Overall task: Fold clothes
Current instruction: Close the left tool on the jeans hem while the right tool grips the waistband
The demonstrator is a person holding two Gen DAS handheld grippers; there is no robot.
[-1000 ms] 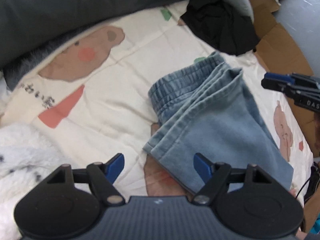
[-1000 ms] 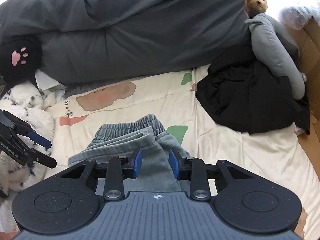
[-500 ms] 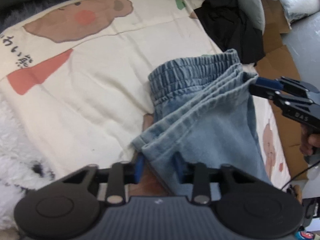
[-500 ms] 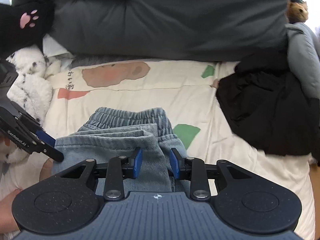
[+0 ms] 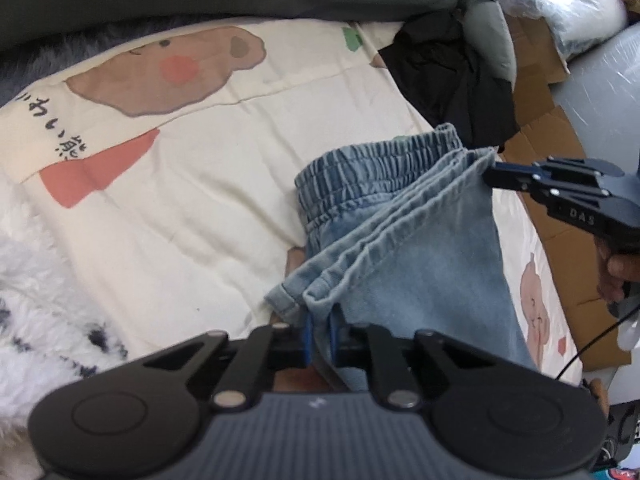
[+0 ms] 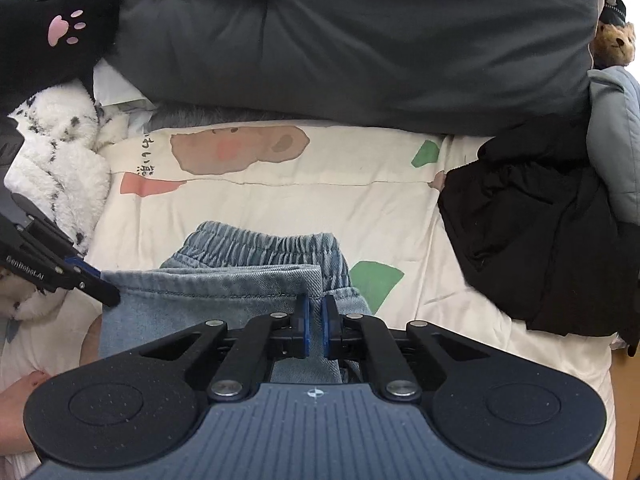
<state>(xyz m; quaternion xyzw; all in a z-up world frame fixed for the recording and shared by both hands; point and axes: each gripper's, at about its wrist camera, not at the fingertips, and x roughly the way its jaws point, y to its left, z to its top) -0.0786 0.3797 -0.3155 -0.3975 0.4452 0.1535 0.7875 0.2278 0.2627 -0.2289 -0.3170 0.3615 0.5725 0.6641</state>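
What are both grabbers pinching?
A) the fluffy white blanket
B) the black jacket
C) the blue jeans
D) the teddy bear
C: the left gripper and the right gripper each clamp a corner of the blue jeans, which lie folded on the cream bedsheet.

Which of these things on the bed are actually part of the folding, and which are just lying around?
Part of the job:
- light blue denim shorts with elastic waistband
- left claw, closing on a hem corner
- right claw, shut on the other corner

Lying about:
- black garment
- dark grey duvet
- white spotted fluffy blanket
- small brown teddy bear
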